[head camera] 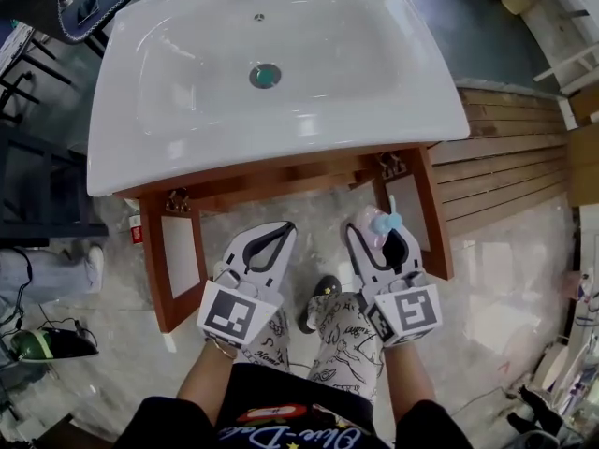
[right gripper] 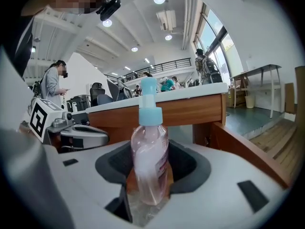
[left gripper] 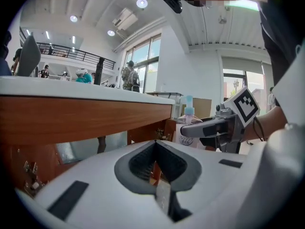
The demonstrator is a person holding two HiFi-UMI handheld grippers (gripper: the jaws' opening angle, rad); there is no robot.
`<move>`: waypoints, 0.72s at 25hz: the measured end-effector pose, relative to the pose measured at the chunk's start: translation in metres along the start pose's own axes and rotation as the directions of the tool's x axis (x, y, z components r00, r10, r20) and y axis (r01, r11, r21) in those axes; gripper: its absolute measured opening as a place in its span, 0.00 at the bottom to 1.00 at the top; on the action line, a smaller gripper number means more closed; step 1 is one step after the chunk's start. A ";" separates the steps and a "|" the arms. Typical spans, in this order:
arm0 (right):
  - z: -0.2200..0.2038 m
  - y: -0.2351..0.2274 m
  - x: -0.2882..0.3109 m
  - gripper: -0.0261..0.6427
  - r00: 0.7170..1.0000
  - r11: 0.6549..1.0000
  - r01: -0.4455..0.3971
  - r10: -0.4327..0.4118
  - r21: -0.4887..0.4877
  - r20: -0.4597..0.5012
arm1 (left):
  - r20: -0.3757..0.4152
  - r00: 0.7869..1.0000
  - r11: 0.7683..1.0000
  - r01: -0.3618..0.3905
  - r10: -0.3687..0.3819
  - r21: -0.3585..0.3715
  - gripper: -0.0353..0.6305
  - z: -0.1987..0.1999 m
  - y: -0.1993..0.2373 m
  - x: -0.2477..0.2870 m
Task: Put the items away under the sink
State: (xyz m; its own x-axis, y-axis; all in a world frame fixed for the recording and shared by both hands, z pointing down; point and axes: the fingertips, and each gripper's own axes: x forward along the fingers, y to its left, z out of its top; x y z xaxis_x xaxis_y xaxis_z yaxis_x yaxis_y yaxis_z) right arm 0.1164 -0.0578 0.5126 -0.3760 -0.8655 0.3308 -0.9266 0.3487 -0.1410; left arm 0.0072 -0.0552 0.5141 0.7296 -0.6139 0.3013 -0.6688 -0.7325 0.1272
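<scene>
Two handheld grippers sit side by side in the head view, in front of a white washbasin (head camera: 187,129) on a wooden cabinet (head camera: 281,171) whose two doors (head camera: 178,260) stand open. The left gripper (head camera: 267,251) shows a closed loop with nothing in it. The right gripper (head camera: 382,251) carries a pump bottle (head camera: 379,223) with a pale blue top, held upright just outside the cabinet opening. From the left gripper view, that gripper's jaws appear pressed together and empty, though the wide lens leaves only a thin slit visible; the wooden cabinet front is ahead, with the bottle (left gripper: 189,123) at the right. From the right gripper view, the jaws clamp the clear pink bottle's lower body, with the basin rim (right gripper: 190,92) beyond.
</scene>
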 end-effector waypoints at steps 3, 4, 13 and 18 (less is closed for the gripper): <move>-0.015 -0.005 0.006 0.36 1.000 1.000 0.007 -0.007 -0.007 0.010 | 0.003 1.000 1.000 0.009 -0.009 0.018 0.06 -0.017 0.002 0.006; -0.020 -0.006 0.008 0.36 1.000 1.000 0.010 -0.010 -0.006 0.013 | 0.000 1.000 1.000 0.010 -0.010 0.027 0.06 -0.023 0.003 0.008; -0.060 -0.018 0.024 0.36 1.000 1.000 0.009 -0.008 -0.007 0.027 | 0.012 1.000 0.998 0.022 -0.023 0.051 0.06 -0.060 0.005 0.033; -0.074 -0.029 0.030 0.36 0.999 1.000 0.014 -0.013 -0.017 0.050 | 0.040 0.999 0.999 0.031 -0.033 0.027 0.06 -0.075 0.006 0.044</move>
State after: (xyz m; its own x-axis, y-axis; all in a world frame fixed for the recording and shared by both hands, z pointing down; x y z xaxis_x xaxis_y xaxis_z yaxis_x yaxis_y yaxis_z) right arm 0.1312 -0.0671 0.5953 -0.3632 -0.8868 0.2858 -0.9317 0.3428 -0.1204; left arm 0.0246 -0.0644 0.5991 0.7561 -0.6009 0.2593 -0.6415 -0.7590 0.1114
